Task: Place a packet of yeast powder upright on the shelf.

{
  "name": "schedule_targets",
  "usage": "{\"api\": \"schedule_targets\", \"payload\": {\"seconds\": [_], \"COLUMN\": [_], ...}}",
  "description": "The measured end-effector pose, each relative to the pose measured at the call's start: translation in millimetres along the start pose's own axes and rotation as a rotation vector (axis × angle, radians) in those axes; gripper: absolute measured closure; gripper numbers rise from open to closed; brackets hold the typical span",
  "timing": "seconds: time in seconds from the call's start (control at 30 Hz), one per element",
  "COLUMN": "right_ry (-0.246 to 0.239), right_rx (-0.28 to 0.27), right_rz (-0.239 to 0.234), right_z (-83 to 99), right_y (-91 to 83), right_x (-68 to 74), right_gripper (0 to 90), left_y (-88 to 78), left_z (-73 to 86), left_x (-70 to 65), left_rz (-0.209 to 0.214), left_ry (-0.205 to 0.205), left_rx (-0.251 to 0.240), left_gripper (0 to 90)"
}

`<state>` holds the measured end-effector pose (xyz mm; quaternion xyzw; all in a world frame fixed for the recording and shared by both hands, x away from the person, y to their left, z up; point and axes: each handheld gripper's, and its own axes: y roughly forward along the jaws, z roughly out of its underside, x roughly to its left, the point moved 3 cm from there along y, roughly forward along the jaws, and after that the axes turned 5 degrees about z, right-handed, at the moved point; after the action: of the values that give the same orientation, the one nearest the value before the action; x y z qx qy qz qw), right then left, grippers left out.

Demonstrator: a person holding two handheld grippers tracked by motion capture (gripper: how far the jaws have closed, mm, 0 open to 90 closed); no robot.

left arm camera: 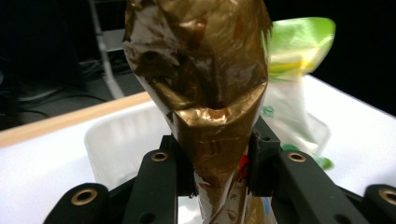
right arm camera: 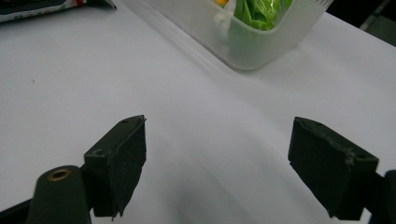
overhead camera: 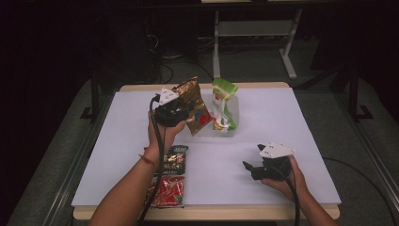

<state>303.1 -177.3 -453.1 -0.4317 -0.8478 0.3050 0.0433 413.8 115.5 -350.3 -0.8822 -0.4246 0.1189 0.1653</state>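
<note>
Gold foil packet (left arm camera: 201, 88) clamped in left gripper (left arm camera: 219, 163), beside translucent bin (overhead camera: 234, 113).

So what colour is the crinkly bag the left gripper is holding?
Shiny gold bag; left gripper view.

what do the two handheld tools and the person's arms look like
Both the left tool and the right tool are black, each topped by a pale grey three-cornered plate and trailing a black cable. Their jaw arms carry brass-coloured rivets and end in flat black pads. The forearms are bare; a thin red string circles the left wrist.
</note>
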Motion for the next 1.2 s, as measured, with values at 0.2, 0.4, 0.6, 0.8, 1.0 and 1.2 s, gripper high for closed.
{"api": "schedule_targets", "payload": {"seconds": [0.2,0.4,0.6,0.8,1.0,1.2], "right_ry": [0.004,0.003,-0.003,-0.006,-0.009,-0.019], "right_rx": [0.004,0.005,0.010,0.017,0.025,0.030], "right_rz": [-0.007,-0.010,-0.015,-0.022,-0.027,-0.032], "right_z": [-0.7,-0.7,-0.9,-0.5,0.2,0.6], "right_y": [-0.1,-0.4,0.2,1.4,1.5,2.5], "right_x": [1.4,1.6,2.6,3.5,3.7,4.4], "right_gripper": [18.7,18.7,18.7,18.6,18.7,18.7], "left_y": [16.3,21.9,28.8,40.1,51.4,56.7], "left_z": [-5.7,-7.7,-7.0,-5.2,-5.6,-6.2], "left_x": [-2.7,1.7,8.4,9.5,0.0,-4.6], "left_rz": [-0.064,-0.107,-0.152,-0.173,-0.176,-0.179], "left_ry": [-0.010,-0.028,-0.057,-0.084,-0.063,-0.062], "left_rx": [0.020,0.036,0.052,0.064,0.069,0.062], "left_gripper": [68.9,68.9,68.9,68.9,68.9,68.9]}}
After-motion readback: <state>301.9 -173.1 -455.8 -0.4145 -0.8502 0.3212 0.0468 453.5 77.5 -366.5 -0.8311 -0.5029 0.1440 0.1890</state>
